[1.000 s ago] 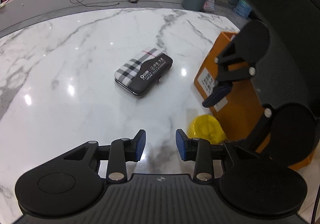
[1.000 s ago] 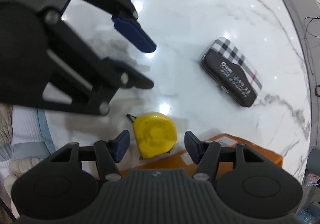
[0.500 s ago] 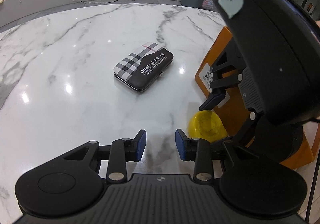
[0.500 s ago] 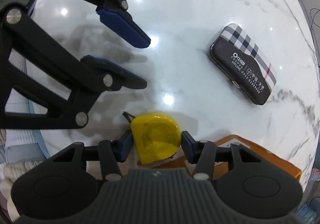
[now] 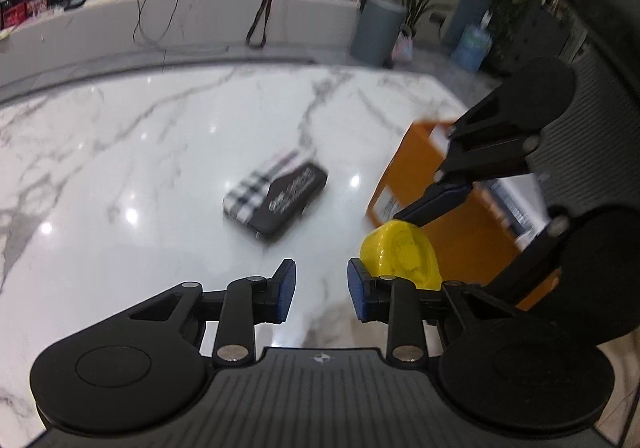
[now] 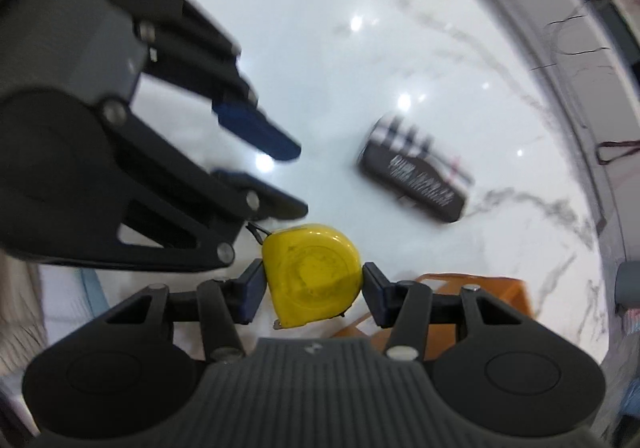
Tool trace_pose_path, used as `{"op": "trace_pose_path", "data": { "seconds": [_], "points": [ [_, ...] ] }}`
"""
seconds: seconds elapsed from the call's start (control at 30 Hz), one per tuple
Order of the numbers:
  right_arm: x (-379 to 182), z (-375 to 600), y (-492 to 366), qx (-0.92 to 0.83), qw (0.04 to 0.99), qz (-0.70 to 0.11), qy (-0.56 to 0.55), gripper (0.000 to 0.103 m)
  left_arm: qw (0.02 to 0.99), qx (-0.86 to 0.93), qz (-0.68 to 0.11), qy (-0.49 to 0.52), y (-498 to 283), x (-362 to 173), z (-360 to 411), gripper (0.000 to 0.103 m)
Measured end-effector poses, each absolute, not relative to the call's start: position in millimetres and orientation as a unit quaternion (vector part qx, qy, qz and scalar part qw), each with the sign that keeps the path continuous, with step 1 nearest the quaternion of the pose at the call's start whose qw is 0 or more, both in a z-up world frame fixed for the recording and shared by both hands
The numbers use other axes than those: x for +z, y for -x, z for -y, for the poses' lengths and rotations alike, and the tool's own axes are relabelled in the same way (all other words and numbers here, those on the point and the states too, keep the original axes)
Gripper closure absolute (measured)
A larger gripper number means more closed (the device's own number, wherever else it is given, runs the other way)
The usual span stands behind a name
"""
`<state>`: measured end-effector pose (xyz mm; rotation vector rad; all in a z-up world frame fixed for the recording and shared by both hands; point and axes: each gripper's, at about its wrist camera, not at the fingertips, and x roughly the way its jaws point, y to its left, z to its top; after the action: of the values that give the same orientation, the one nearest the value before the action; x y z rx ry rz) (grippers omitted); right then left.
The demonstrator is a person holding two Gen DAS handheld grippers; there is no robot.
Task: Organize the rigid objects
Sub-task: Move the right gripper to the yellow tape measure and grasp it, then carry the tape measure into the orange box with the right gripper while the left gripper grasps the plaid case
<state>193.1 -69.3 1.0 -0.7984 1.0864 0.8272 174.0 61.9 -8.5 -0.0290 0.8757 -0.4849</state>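
Observation:
My right gripper (image 6: pixel 314 284) is shut on a yellow tape measure (image 6: pixel 312 268), one pad pressed on each side. In the left wrist view the tape measure (image 5: pixel 400 252) hangs just above the white marble table (image 5: pixel 140 167), beside an orange box (image 5: pixel 416 167). My left gripper (image 5: pixel 318 288) hovers to its left, jaws closing with nothing between them. In the right wrist view the left gripper (image 6: pixel 294 179) sits just beyond the tape measure. A black case with a plaid end (image 5: pixel 276 199) lies flat mid-table, also in the right wrist view (image 6: pixel 416 175).
The orange box (image 6: pixel 480 296) stands near the table's right edge. Beyond the far edge are a grey bin (image 5: pixel 378 31), a long counter with cables, and potted plants. Pale fabric (image 6: pixel 24 288) lies off the near edge.
The right gripper closed its pads on the yellow tape measure and lifted it off the table. The left jaws narrowed a little and the left gripper tilted up.

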Motion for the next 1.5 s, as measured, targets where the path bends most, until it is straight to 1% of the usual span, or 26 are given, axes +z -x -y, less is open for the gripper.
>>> {"op": "trace_pose_path", "data": {
  "seconds": [0.17, 0.4, 0.53, 0.63, 0.67, 0.7, 0.77, 0.87, 0.93, 1.0, 1.13, 1.2, 1.37, 1.4, 1.43, 1.5],
  "points": [
    [43.2, 88.2, -177.9, 0.349, 0.751, -0.452, 0.332, 0.052, 0.887, -0.230, -0.400, -0.010, -165.1, -0.5, -53.3, 0.067],
    [64.2, 153.5, -174.2, 0.298, 0.796, -0.451, 0.273, 0.051, 0.894, -0.230, -0.375, -0.081, -153.4, 4.8, -26.3, 0.067],
    [47.7, 209.0, -183.4, 0.248, 0.806, -0.476, 0.250, 0.051, 0.885, -0.224, -0.390, -0.119, -162.0, -5.2, -13.7, 0.067],
    [31.7, 248.0, -191.2, 0.209, 0.804, -0.501, 0.243, 0.051, 0.878, -0.219, -0.407, -0.130, -179.2, -13.2, -10.1, 0.064],
    [24.5, 260.7, -195.1, 0.195, 0.803, -0.509, 0.242, 0.051, 0.875, -0.220, -0.407, -0.140, -184.7, -14.7, -8.5, 0.060],
    [16.9, 273.1, -199.3, 0.184, 0.801, -0.517, 0.239, 0.051, 0.873, -0.222, -0.406, -0.155, -192.2, -16.1, -5.4, 0.053],
    [3.5, 293.9, -207.0, 0.167, 0.797, -0.532, 0.231, 0.051, 0.869, -0.222, -0.402, -0.187, -203.4, -18.6, -2.1, 0.048],
    [-18.0, 314.5, -219.4, 0.150, 0.791, -0.547, 0.230, 0.051, 0.854, -0.221, -0.413, -0.226, -228.2, -26.6, 5.4, 0.034],
    [-29.5, 321.4, -225.9, 0.142, 0.787, -0.550, 0.240, 0.051, 0.848, -0.216, -0.418, -0.245, -243.6, -33.8, 7.9, 0.033],
    [-40.8, 321.3, -233.1, 0.159, 0.778, -0.545, 0.268, 0.051, 0.844, -0.213, -0.422, -0.252, -257.5, -40.3, 8.3, 0.028],
    [-56.7, 316.0, -246.9, 0.192, 0.744, -0.532, 0.357, 0.051, 0.841, -0.226, -0.429, -0.242, -278.3, -46.1, 5.8, 0.026],
    [-62.7, 316.8, -254.3, 0.204, 0.723, -0.530, 0.393, 0.051, 0.836, -0.233, -0.427, -0.252, -285.2, -47.8, 7.4, 0.020],
    [-75.5, 320.1, -264.7, 0.239, 0.699, -0.528, 0.418, 0.051, 0.821, -0.243, -0.440, -0.272, -300.7, -58.6, 17.7, 0.019],
    [-78.9, 318.6, -264.9, 0.244, 0.695, -0.526, 0.425, 0.051, 0.818, -0.246, -0.444, -0.272, -304.1, -61.2, 19.4, 0.016],
    [-82.7, 316.8, -263.4, 0.247, 0.691, -0.523, 0.434, 0.051, 0.817, -0.249, -0.446, -0.268, -307.1, -62.3, 19.6, 0.014],
    [-86.6, 316.5, -261.6, 0.254, 0.688, -0.514, 0.445, 0.051, 0.815, -0.257, -0.457, -0.248, -314.2, -62.8, 20.7, 0.014]
  ]
}}
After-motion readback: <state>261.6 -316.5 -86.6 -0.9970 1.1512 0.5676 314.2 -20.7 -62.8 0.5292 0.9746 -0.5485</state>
